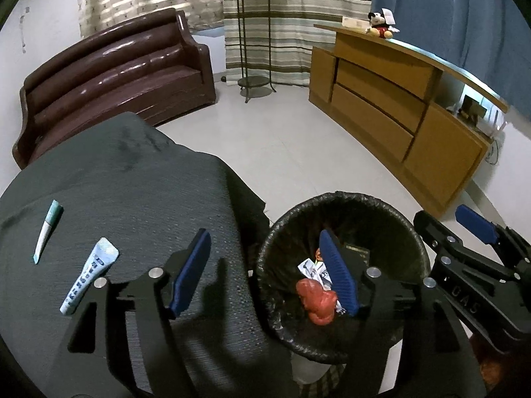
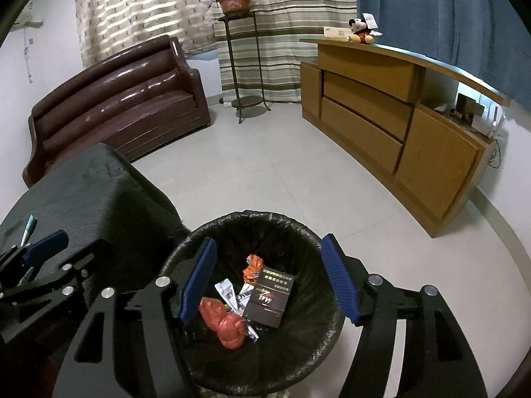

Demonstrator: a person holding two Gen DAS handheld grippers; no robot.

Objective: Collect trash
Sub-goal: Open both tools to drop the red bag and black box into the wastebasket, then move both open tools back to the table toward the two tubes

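A black-lined trash bin (image 2: 265, 220) stands on the floor beside a table under a dark grey cloth (image 1: 132, 182). In the bin lie a red crumpled bag (image 2: 225, 323), a dark booklet (image 2: 270, 297), white wrappers (image 2: 229, 290) and an orange wrapper (image 2: 252, 267). On the cloth lie a blue-white tube (image 1: 89, 275) and a green-white tube (image 1: 48, 230). My left gripper (image 1: 265, 272) is open and empty, straddling the table edge and the bin (image 1: 341, 199). My right gripper (image 2: 272, 280) is open and empty above the bin; it also shows in the left wrist view (image 1: 464, 232).
A brown leather sofa (image 2: 116, 99) stands behind the table. A metal plant stand (image 2: 244, 66) with a potted plant is at the back. A wooden cabinet (image 2: 398, 116) with a Mickey toy (image 2: 361, 31) runs along the right. The floor is pale tile.
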